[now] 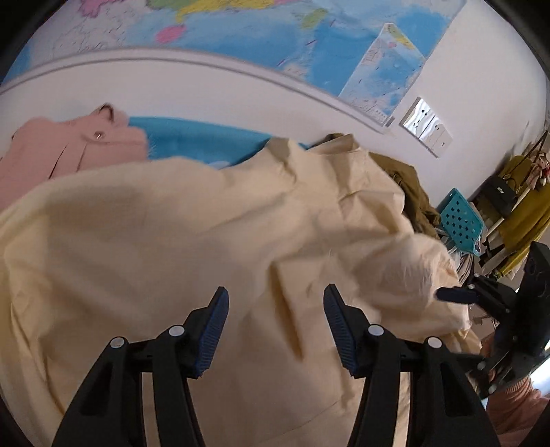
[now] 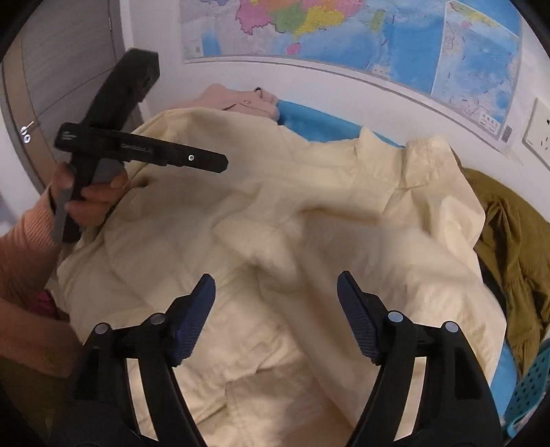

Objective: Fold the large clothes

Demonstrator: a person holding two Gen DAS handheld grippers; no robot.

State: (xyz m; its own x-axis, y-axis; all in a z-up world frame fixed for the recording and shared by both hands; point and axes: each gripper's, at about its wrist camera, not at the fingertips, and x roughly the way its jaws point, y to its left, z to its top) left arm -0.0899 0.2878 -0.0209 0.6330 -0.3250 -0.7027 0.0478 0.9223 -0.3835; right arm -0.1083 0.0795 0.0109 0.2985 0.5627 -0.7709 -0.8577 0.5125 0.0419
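Cream garment spread wide, both grippers open above it

Cream cotton covers most of both views: the large cream garment lies rumpled over a blue cover against the white wall, its collar end toward the wall and its body reaching down under both cameras; part of it near the middle is blurred, so its exact lie there cannot be told.

Left gripper hangs over the cloth with its blue-padded fingers spread apart; nothing sits between them and no pad presses on the fabric. Right gripper is likewise over the garment, its fingers standing wide with only open air between them (the cloth lies below, not pinched).

In the right wrist view the left gripper shows from the side at upper left, with a hand in a pink ribbed sleeve around its handle; in the left wrist view the right gripper appears at the far right edge, beside the garment's edge.

A pink garment lies on the blue cover beyond the cream one, at its left; an olive garment is bunched at its right, touching it; a turquoise perforated basket stands past that; a map hangs on the wall above.
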